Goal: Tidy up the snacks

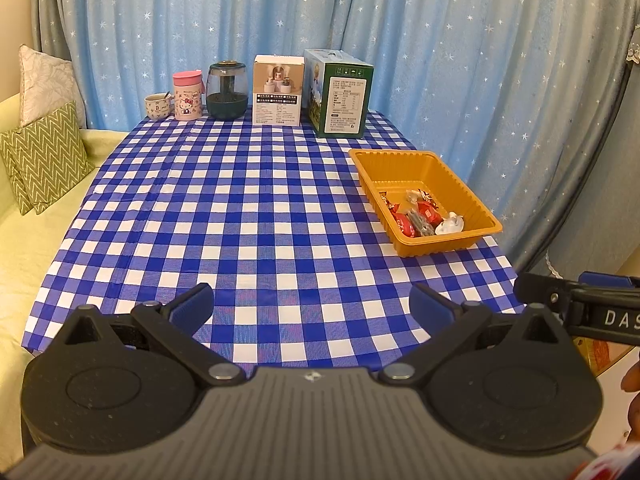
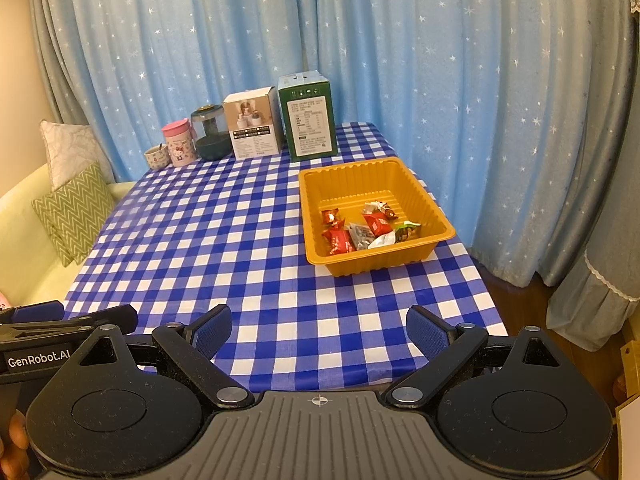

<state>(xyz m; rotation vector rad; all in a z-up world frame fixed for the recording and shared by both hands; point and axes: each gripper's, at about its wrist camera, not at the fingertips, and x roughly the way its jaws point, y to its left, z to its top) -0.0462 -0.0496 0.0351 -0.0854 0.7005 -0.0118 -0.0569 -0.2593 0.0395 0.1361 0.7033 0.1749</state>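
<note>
Left gripper (image 1: pixel 311 309) held over near table edge, jaws spread wide, nothing between. Right gripper (image 2: pixel 319 330) beside it, likewise wide apart and bare. Snacks (image 2: pixel 362 227) piled in near end of orange tray (image 2: pixel 422 196), tray on right side of checked table (image 1: pixel 240 216). Far edge, in row: cup (image 1: pixel 157 106), pink flask (image 1: pixel 185 96), dark jar (image 1: pixel 226 90), white box (image 1: pixel 277 90), green box (image 1: pixel 344 96). Starry curtain (image 2: pixel 400 40) behind.
</note>
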